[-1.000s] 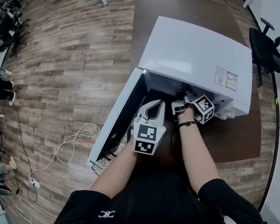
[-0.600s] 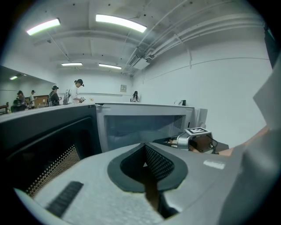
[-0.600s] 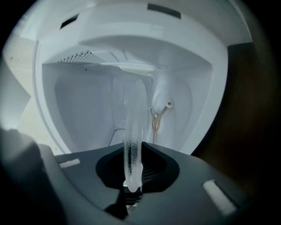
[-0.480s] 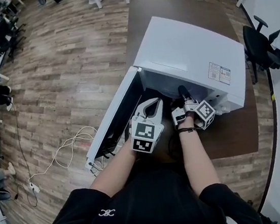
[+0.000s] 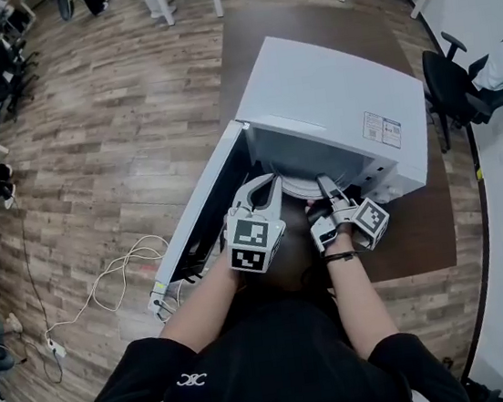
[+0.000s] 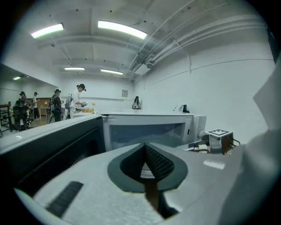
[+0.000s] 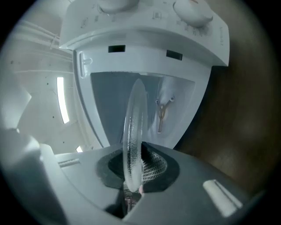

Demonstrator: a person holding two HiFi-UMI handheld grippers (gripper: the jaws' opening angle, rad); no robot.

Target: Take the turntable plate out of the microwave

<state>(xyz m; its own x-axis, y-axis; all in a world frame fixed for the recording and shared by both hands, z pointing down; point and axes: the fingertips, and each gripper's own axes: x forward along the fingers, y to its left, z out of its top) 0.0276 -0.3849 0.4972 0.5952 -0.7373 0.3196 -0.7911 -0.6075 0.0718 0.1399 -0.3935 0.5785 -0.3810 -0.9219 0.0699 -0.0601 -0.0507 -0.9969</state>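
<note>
Fingers (image 7: 154,163) of the right gripper (image 5: 324,184) are pinching the near rim of the glass turntable plate (image 7: 133,127), parted only narrowly by the glass between their pads. In the right gripper view the plate is showing edge-on in front of the open cavity of the white microwave (image 5: 335,102). In the head view it is appearing as a pale disc at the mouth of the oven, just between the two grippers. The left gripper (image 5: 266,184) is hovering beside the plate with its fingers closed tip to tip and nothing between them. The microwave's door (image 5: 201,219) is hanging open toward the left, and the oven is sitting on a dark brown surface (image 5: 427,241). A white cable (image 5: 118,266) is lying looped on the wooden floor (image 5: 112,122).
</note>
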